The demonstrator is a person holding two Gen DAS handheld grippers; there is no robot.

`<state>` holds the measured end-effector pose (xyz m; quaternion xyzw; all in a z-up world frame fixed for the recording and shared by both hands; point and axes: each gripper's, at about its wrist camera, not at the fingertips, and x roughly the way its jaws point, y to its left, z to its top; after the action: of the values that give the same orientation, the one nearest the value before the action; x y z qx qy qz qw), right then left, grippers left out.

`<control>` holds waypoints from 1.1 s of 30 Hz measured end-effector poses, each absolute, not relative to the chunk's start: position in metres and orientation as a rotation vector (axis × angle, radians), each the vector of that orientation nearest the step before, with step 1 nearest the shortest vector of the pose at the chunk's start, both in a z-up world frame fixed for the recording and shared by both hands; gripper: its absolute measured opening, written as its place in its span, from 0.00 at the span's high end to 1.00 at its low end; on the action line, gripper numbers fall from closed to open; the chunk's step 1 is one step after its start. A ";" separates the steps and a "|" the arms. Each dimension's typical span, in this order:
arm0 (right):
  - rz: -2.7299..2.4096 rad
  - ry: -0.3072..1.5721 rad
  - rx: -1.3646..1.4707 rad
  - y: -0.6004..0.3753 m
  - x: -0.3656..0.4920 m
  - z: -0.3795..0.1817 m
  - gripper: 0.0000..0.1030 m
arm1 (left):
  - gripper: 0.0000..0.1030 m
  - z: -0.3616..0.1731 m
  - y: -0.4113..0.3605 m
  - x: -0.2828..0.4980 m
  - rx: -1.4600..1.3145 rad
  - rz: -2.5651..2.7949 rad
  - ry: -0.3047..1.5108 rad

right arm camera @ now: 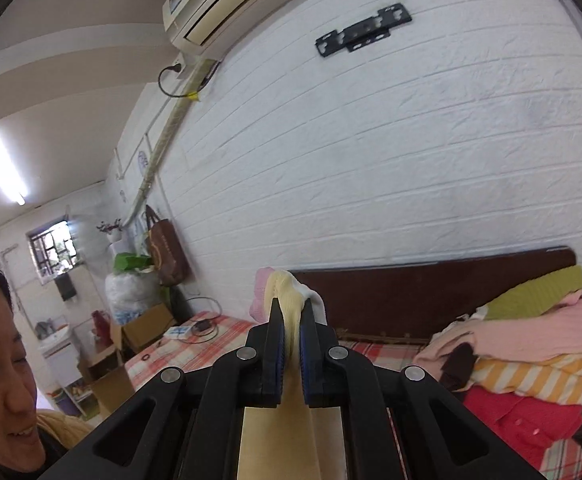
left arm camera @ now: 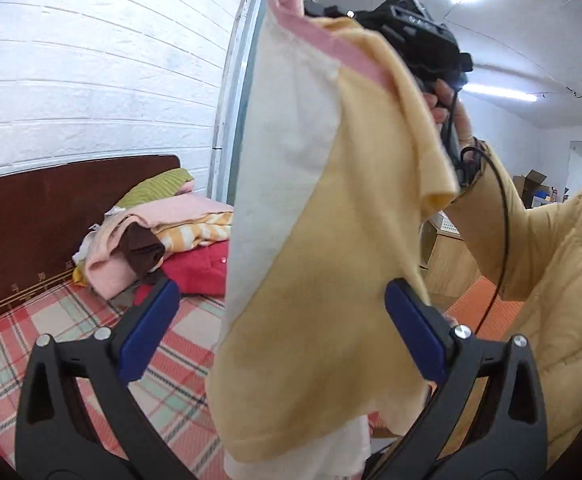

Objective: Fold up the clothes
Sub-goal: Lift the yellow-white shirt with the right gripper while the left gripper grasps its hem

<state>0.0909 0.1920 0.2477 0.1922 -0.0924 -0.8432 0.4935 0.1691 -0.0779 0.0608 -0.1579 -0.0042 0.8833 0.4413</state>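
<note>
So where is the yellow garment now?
The yellow garment hangs in the air above the bed, pinched at its top by the right hand-held gripper; its lower part hangs between the open fingers of the left hand-held gripper.

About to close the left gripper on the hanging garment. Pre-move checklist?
1. Right gripper clamped on the yellow garment: ok, cloth is pinched between its fingers.
2. Left gripper open: ok, fingers spread.
3. Cloth between the left fingers: ok, the garment hangs there.
4. Garment lifted off the plaid bed: ok.
5. Which edge the left would catch: cannot tell, the lower hem is hidden.
6. Clothes pile apart from the garment: ok.
</note>
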 end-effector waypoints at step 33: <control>-1.829 -0.246 0.351 0.150 0.203 0.234 0.94 | 0.93 0.159 -0.189 0.328 -0.327 2.660 0.202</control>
<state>0.2034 0.1496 0.2337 0.1510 -0.1055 -0.7859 0.5902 0.3278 -0.1894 0.1587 -0.1184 0.0731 0.9644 0.2249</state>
